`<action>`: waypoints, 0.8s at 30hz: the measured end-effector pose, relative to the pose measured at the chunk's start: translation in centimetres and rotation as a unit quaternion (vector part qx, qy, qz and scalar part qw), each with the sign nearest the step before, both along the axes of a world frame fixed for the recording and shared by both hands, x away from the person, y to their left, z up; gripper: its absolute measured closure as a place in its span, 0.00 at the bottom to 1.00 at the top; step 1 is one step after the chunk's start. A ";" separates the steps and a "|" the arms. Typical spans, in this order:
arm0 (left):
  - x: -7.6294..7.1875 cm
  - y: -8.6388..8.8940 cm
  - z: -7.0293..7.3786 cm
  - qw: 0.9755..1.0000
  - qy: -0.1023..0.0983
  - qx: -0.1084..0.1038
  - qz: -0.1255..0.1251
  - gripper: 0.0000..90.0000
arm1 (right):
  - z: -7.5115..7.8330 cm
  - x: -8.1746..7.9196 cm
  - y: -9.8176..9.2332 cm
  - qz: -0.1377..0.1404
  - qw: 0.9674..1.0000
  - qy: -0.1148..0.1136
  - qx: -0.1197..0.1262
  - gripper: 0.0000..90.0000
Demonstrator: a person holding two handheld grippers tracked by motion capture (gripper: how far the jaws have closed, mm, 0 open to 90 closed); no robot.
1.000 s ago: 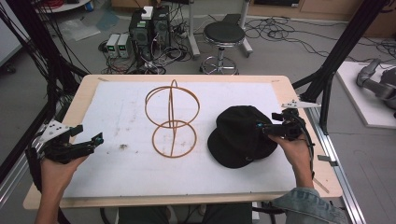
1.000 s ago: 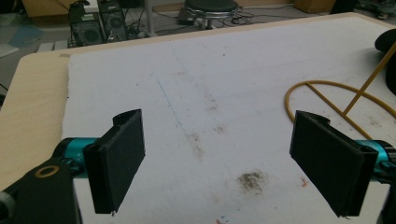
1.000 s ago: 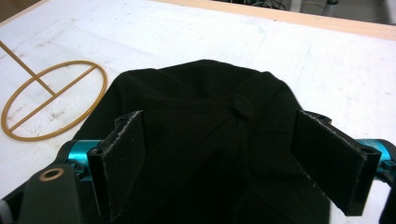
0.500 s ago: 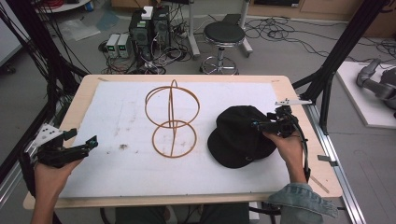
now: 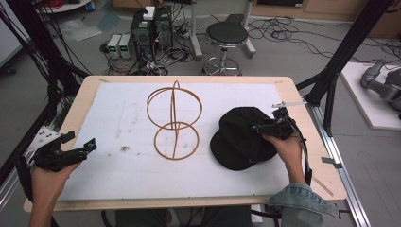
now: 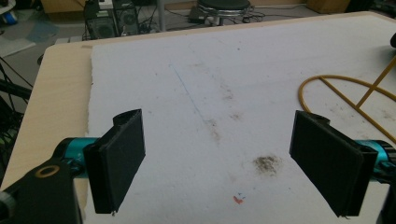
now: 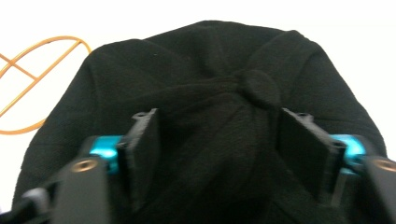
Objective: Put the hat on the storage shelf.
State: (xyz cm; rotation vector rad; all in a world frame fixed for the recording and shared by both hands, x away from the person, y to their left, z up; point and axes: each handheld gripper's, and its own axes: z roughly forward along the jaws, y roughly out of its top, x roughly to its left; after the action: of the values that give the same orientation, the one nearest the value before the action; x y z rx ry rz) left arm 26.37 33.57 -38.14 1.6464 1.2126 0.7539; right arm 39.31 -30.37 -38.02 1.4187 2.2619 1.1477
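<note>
A black cap (image 5: 241, 139) lies on the white mat (image 5: 118, 118), right of centre. My right gripper (image 5: 259, 128) sits on the cap's crown from the right. In the right gripper view its jaws have just been closing and now pinch a raised fold of the crown (image 7: 210, 70) beside the top button; the gripper (image 7: 217, 135) is shut on that fabric. An orange wire stand (image 5: 174, 120) made of two hoops stands mid-table, also seen in the other views (image 6: 345, 93) (image 7: 32, 79). My left gripper (image 5: 81, 140) rests at the mat's left front, jaws wide open over bare mat (image 6: 219, 154).
The wooden table edge (image 5: 189, 201) runs along the front. Dirty smudges (image 6: 266, 162) mark the mat near the left gripper. Behind the table stand a round stool (image 5: 227, 35) and boxes with cables on the floor. A black frame post (image 5: 340, 61) rises at the right.
My right gripper has sunk onto the cap's crown and its jaws have narrowed around a fold of fabric. The left hand has stayed about where it was.
</note>
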 end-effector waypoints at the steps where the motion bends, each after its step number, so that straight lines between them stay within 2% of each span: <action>1: 0.0 0.0 0.0 1.000 0.000 0.001 0.000 0.21 | 0.0 0.0 0.1 -0.001 1.000 0.001 -0.001 0.40; 3: 0.0 0.0 0.0 1.000 0.000 0.000 0.000 0.21 | 0.0 -0.1 0.1 -0.001 1.000 -0.002 -0.008 0.49; 4: 0.0 0.0 0.0 1.000 0.000 0.000 0.000 0.21 | 0.0 -0.1 0.1 -0.001 1.000 -0.002 -0.008 0.49; 5: 0.0 0.0 0.0 1.000 0.000 0.000 0.000 0.21 | 0.1 -0.3 0.2 -0.005 1.000 -0.012 -0.013 0.58; 6: 0.0 0.0 0.0 1.000 0.000 0.000 0.000 0.21 | 0.1 -0.3 0.2 -0.005 1.000 -0.012 -0.013 0.58; 7: 0.0 0.0 0.0 1.000 0.000 0.000 0.000 0.21 | 0.3 -0.4 0.2 -0.008 1.000 -0.016 -0.013 0.65; 10: 0.0 0.0 0.1 1.000 0.000 0.001 0.000 0.21 | 0.3 -0.6 0.3 -0.011 0.999 -0.024 -0.023 0.75; 12: -0.1 0.0 0.1 1.000 -0.001 0.000 0.000 0.21 | 0.4 -0.6 0.4 -0.011 0.999 -0.025 -0.025 0.76; 14: -0.1 0.1 0.2 1.000 -0.002 0.000 0.000 0.21 | 0.7 -0.9 0.6 -0.016 0.999 -0.040 -0.031 0.82; 20: -0.1 0.1 0.3 1.000 -0.004 -0.001 0.001 0.21 | 1.7 -1.7 0.0 -0.023 0.998 -0.058 -0.007 0.86; 24: 0.0 0.0 0.4 1.000 -0.005 0.000 -0.001 0.21 | 2.4 -2.1 -0.1 -0.024 0.997 -0.073 0.000 0.88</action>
State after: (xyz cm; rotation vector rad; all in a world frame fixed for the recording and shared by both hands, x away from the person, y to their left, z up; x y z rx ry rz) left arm 26.33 33.58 -37.79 1.6411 1.2030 0.7601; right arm 37.22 -30.45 -35.59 1.3348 2.1179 1.1958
